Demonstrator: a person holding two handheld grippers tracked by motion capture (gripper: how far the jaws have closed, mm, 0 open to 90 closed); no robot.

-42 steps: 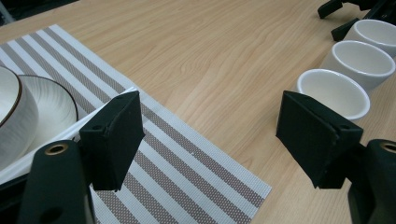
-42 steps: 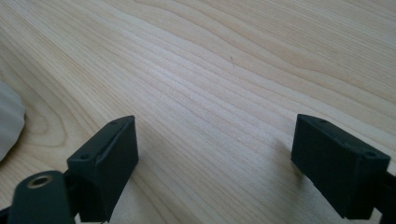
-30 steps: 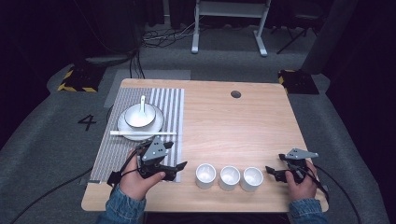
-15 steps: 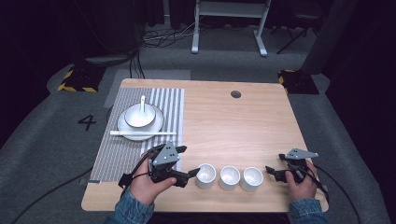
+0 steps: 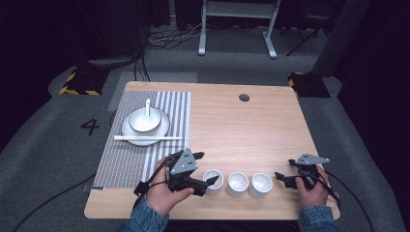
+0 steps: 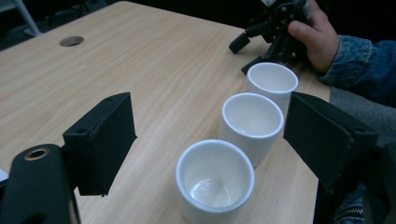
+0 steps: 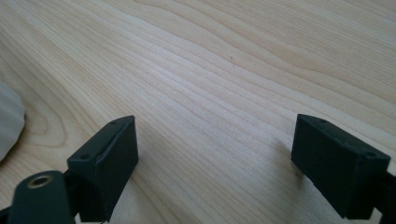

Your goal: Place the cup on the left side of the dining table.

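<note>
The left gripper [image 5: 209, 182] sits right at the end of the row, jaws spread wide, and the nearest cup [image 6: 215, 181] stands upright between them, touching neither as far as the left gripper view lets me judge. That is the relation everything turns on: the cup lies dead ahead of this gripper, and the row of three runs away from it along the table's front edge, nearest cup [image 5: 213, 181], then middle cup [image 5: 238, 184], then far cup [image 5: 260, 185], all standing just beside one another. The middle cup [image 6: 251, 124] crowds close behind, so a squeeze here looks clean only if the jaws stay on the first one. The right gripper [image 5: 283, 178] waits at the other end, near the far cup, jaws also parted over bare wood [image 7: 224, 88] and holding nothing. The left is plainly nearer its target. The table [image 5: 251, 130] is pale wood with a striped mat [image 5: 128, 162] at its left bearing a plate [image 5: 129, 133], a bowl [image 5: 140, 123] and chopsticks [image 5: 164, 138]. Around it: grey carpet and dark surroundings.
</note>
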